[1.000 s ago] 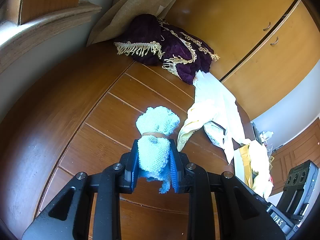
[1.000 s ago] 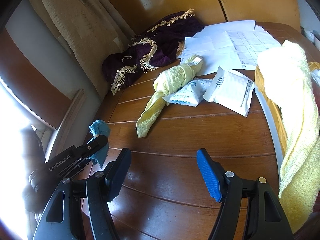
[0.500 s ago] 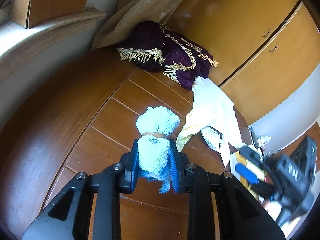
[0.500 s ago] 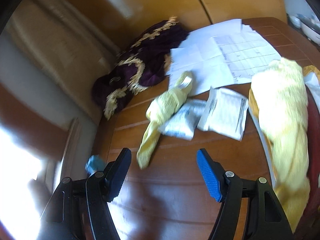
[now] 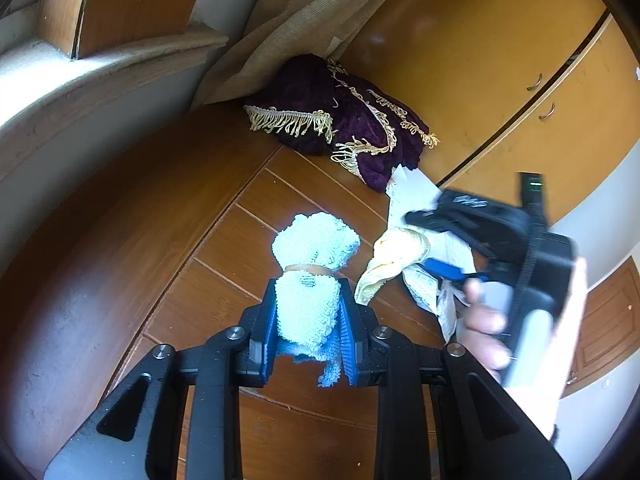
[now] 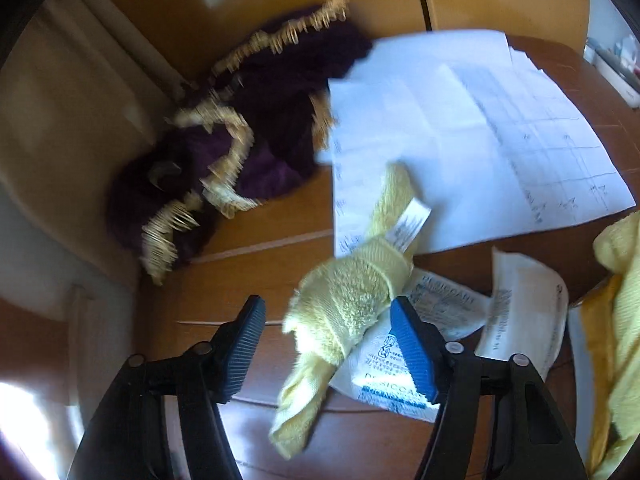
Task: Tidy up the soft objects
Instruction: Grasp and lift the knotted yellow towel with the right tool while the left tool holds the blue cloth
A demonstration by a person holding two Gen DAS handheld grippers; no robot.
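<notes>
On the wooden bench (image 6: 248, 364) the rolled yellow towel (image 6: 352, 300) lies between the right gripper (image 6: 332, 348)'s wide-open jaws; better to centre on its thick middle before squeezing. The left gripper (image 5: 307, 320) clamps the banded blue towel (image 5: 310, 276).

It looked like a room in a home. A wooden bench (image 5: 208, 216) stood against tall yellow cupboard doors (image 5: 500, 60) with small handles, beside a beige curtain (image 5: 304, 12) and a sunlit window sill (image 5: 92, 76). A fringed purple velvet cloth (image 5: 340, 116), towels and loose papers (image 6: 480, 128) lay about.
</notes>
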